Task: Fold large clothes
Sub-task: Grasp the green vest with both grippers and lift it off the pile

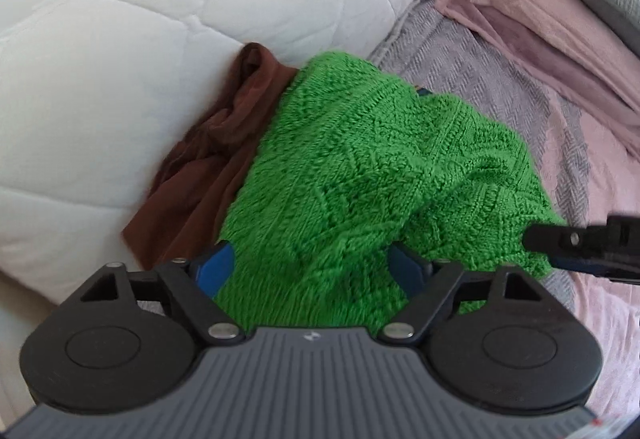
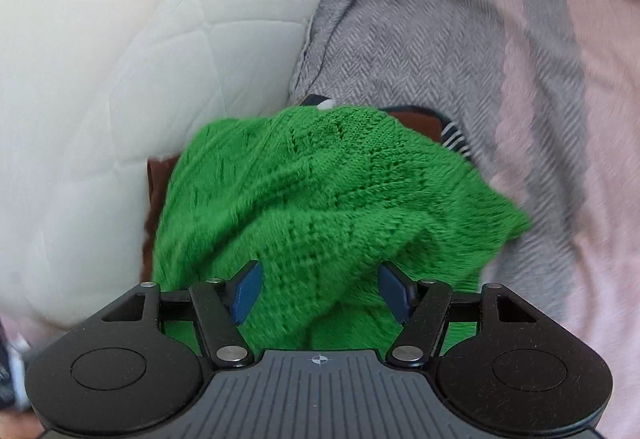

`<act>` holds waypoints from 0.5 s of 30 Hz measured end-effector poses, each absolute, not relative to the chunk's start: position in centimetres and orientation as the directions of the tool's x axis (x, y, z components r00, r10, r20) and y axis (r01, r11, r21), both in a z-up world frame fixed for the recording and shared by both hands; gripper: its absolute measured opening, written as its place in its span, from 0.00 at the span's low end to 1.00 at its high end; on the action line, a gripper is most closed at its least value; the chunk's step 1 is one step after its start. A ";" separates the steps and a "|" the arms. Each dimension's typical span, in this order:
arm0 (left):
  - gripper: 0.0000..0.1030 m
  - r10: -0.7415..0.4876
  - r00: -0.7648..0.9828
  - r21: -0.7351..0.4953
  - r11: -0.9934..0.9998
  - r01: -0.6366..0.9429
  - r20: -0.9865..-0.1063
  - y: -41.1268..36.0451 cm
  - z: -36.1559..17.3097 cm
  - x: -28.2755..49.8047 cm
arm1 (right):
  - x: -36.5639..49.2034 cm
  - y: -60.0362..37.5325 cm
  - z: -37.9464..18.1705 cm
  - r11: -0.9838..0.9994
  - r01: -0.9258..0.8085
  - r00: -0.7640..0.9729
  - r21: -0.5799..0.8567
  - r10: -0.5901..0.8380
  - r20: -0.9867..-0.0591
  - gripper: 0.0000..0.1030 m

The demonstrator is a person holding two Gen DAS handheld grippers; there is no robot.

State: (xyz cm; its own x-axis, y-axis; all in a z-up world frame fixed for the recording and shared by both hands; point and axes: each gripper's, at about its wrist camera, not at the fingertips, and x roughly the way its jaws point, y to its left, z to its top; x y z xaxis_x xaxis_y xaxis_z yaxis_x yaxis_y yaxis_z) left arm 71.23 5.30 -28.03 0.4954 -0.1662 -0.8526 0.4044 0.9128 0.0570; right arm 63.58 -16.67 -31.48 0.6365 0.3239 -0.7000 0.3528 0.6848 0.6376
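The green knit sweater (image 1: pixel 360 175) was heaped on the bed (image 1: pixel 500 87); both the left gripper (image 1: pixel 310 267) and right gripper (image 2: pixel 320 291) were held over it with fingers spread, pinching nothing, presumably for grasping.

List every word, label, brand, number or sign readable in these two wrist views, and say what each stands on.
No readable words or numbers in either view.
Left gripper: a small pale emblem on its grey body, too small to read.
Right gripper: a small crosshair mark on its grey body, a sign only, no text.
Green sweater, brown garment, white quilt, grey blanket: no labels or print visible.
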 end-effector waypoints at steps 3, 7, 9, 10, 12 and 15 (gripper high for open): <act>0.58 -0.166 0.477 0.067 0.899 0.433 -0.863 4.6 -29.0 71.7 | 64.2 -16.4 -31.3 0.706 0.332 0.632 0.626 0.326 -0.703 0.03; 0.30 -0.181 0.498 0.074 0.891 0.449 -0.848 4.5 -28.0 71.0 | 62.5 -17.2 -27.8 0.714 0.237 0.720 0.659 0.326 -0.613 0.02; 0.22 -0.205 0.510 0.066 0.883 0.464 -0.836 4.5 -26.8 70.3 | 61.2 -17.8 -25.3 0.712 0.202 0.761 0.673 0.318 -0.565 0.02; 0.15 -0.226 0.518 0.057 0.879 0.474 -0.825 4.4 -25.9 69.9 | 60.4 -18.0 -23.9 0.721 0.179 0.782 0.670 0.308 -0.541 0.02; 0.12 -0.290 0.526 0.015 0.866 0.500 -0.800 4.1 -23.7 68.9 | 58.5 -18.4 -20.8 0.747 0.128 0.828 0.653 0.282 -0.485 0.01; 0.12 -0.352 0.563 0.009 0.843 0.538 -0.748 3.0 -19.9 66.6 | 54.8 -19.3 -16.5 0.769 0.073 0.886 0.635 0.242 -0.396 0.01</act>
